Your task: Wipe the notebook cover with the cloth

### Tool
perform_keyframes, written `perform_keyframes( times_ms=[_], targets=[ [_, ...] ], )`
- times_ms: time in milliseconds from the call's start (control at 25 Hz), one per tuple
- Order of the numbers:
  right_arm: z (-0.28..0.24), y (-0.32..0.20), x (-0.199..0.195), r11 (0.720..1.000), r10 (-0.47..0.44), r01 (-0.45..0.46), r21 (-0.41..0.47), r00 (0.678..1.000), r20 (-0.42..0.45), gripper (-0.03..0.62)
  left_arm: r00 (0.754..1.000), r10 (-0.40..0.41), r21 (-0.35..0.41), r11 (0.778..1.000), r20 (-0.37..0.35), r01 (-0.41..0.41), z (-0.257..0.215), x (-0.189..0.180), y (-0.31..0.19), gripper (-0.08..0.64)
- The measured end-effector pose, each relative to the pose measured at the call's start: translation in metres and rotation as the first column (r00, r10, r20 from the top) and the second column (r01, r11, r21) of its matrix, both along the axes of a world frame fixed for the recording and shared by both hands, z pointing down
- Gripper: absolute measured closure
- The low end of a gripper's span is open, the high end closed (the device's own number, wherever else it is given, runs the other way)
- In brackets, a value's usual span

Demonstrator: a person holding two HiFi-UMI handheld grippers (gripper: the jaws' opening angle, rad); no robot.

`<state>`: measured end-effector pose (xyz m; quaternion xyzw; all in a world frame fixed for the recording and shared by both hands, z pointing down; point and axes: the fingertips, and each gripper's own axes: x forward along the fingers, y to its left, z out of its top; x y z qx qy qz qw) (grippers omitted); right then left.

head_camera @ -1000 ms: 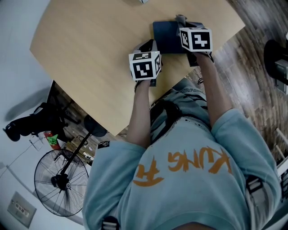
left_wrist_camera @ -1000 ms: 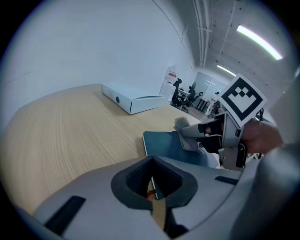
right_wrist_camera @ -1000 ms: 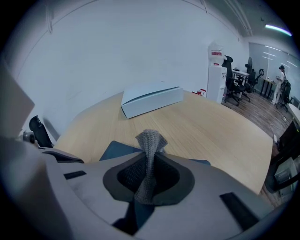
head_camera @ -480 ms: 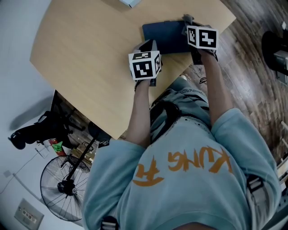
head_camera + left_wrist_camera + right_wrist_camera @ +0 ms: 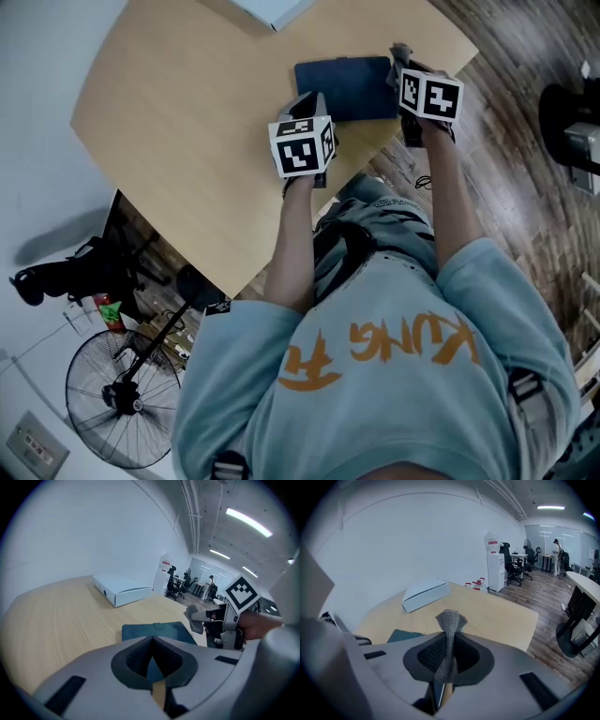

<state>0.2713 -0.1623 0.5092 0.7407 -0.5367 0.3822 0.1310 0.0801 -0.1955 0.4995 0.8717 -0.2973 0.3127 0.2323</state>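
Observation:
A dark blue notebook (image 5: 345, 89) lies flat near the table's right corner; it also shows in the left gripper view (image 5: 157, 631) and as a sliver in the right gripper view (image 5: 403, 635). My right gripper (image 5: 403, 67) hovers at the notebook's right edge, shut on a grey knitted cloth (image 5: 450, 620) that sticks up from its jaws (image 5: 449, 644). The same cloth (image 5: 194, 619) shows in the left gripper view. My left gripper (image 5: 307, 100) sits at the notebook's near left corner, its jaws (image 5: 152, 643) shut with nothing between them.
A flat white box (image 5: 123, 589) lies at the far side of the wooden table (image 5: 187, 122), also seen in the right gripper view (image 5: 425, 594). The table edge and wood floor (image 5: 506, 122) lie just right of the notebook. A fan (image 5: 122, 403) stands below.
The right gripper with the cloth has slid rightward across the notebook to its right edge. The left gripper has stayed at the near left corner.

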Motion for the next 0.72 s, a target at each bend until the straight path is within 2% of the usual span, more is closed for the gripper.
perform_keyframes(
  times_ms=[160,440,560,720],
  targets=[
    [-0.035,0.001,-0.002,0.991,-0.047,0.049,0.124,0.999,-0.018,0.561,0.997,-0.049,0.057,0.997,-0.062,0.052,-0.023,0.0,0.002,0.543],
    [-0.084,0.025,-0.009,0.944,-0.139,0.141,0.3,0.99,-0.029,0.563,0.986,-0.129,0.136,0.98,-0.109,0.144,-0.055,-0.01,0.029,0.543],
    [-0.107,0.041,-0.019,0.918,-0.171,0.179,0.355,0.984,-0.053,0.565,0.971,-0.175,0.186,0.961,-0.16,0.204,-0.081,-0.023,0.04,0.543],
    [-0.144,0.043,-0.026,0.872,-0.227,0.253,0.418,0.967,-0.112,0.566,0.944,-0.216,0.276,0.919,-0.25,0.283,-0.126,-0.03,0.035,0.543]
  ],
)
